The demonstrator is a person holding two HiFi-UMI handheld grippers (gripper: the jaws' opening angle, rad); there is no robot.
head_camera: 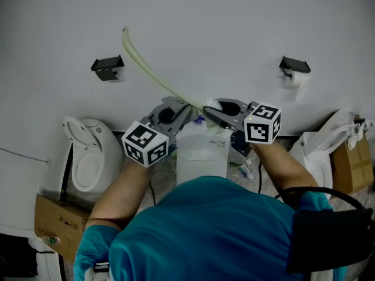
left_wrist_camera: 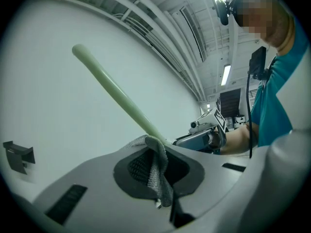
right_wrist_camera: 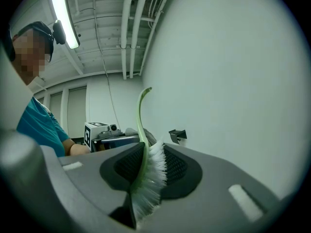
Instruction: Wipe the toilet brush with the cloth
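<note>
Tools both loaded. Right tool [right_wrist_camera: 147, 168], own view: jaws drawn in narrow on the head of the toilet brush [right_wrist_camera: 152, 179], white bristles fanning out between the pads toward 5 o'clock. The pale green handle [right_wrist_camera: 141, 111] rises from that grip toward 12 o'clock and curves slightly at its tip. Left tool [left_wrist_camera: 156, 165], own view: jaws clamped on the grey cloth [left_wrist_camera: 157, 177], which is folded over the handle where the handle reaches the jaws. Beyond the fold the handle runs off toward 10 o'clock against the white wall [head_camera: 234, 16]. Head view: both tools are held level in front of the person's chest, tips turned toward each other and close together. The marker cubes [head_camera: 146, 143] sit at the near ends. The brush spans the two grips and the free end of its handle points to 11 o'clock. Surroundings, taken from the tools: one white toilet [head_camera: 88, 157] at 9 o'clock with a cardboard box [head_camera: 57, 220] below it at 8 o'clock. A second toilet [head_camera: 319, 148] at 3 o'clock has another box [head_camera: 353, 164] just beside it. Two dark brackets [head_camera: 107, 67] are fixed on the wall at 10 and 2 o'clock; the 2 o'clock one carries a paper roll [head_camera: 293, 78].
</note>
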